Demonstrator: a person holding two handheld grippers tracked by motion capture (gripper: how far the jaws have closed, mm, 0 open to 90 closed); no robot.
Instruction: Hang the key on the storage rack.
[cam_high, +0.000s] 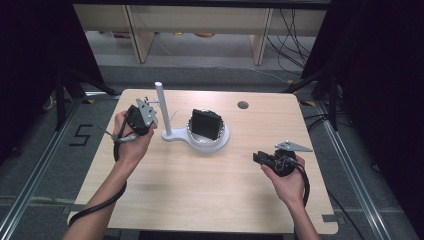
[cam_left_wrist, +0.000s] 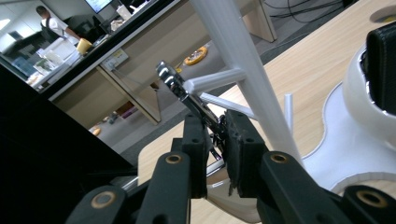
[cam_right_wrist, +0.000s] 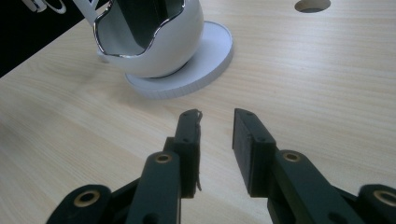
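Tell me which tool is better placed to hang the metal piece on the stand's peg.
Left. The left tool is shut on the shiny metal piece, right beside the peg of the white stand. The right tool is open, holds nothing, and sits over bare table, well off from the stand.

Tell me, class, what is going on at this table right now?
A person holds a gripper in each hand over a wooden table. The left gripper is shut on a shiny metal piece, held up at a short side peg of the white stand. The stand's base carries a white cup with a black block inside. The right gripper is open and empty, hovering above bare tabletop nearer the person.
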